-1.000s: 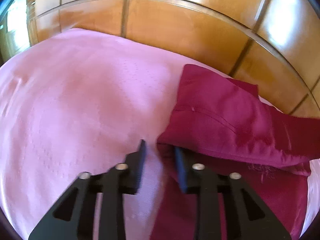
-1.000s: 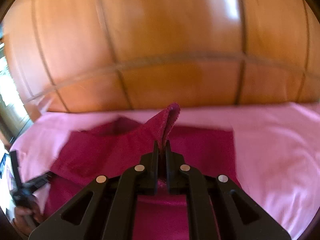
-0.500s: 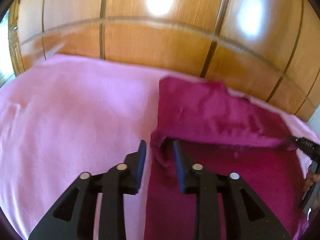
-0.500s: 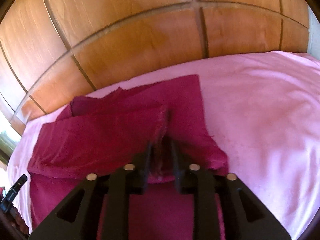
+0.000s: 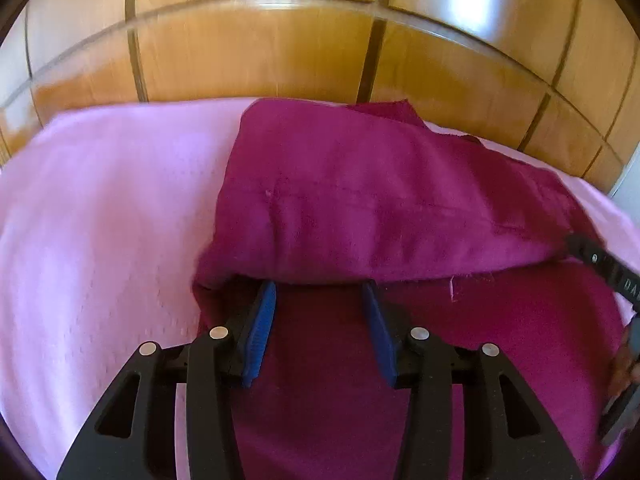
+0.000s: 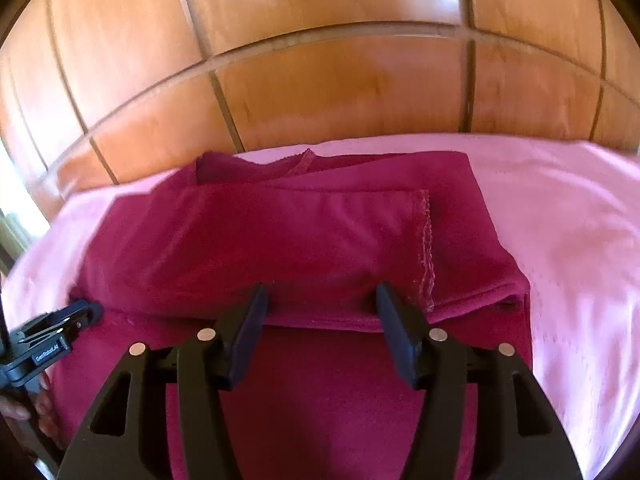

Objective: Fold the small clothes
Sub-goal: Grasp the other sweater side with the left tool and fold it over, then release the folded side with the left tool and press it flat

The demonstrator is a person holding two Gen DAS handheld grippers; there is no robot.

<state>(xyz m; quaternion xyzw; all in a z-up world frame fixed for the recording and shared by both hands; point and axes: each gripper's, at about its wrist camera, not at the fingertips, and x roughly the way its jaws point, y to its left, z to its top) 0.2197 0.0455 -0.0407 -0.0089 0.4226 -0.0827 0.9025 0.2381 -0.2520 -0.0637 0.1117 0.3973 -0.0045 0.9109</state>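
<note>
Pink sheet [image 5: 100,220]; folded garment [image 5: 380,208] hides left gripper [image 5: 318,292] fingertips.

Magenta garment [image 5: 380,208]; pale pink sheet [image 5: 100,220], faint dotted weave; orange-brown wood panels [image 6: 340,92].

One magenta garment [image 5: 392,208] is lying folded over on itself near the far edge of one pink sheet [image 5: 100,220]. Two grippers are showing: the left gripper [image 5: 318,312] and the right gripper [image 6: 320,312], each showing two fingers. One wooden panelled wall [image 6: 320,80] is standing behind.
</note>
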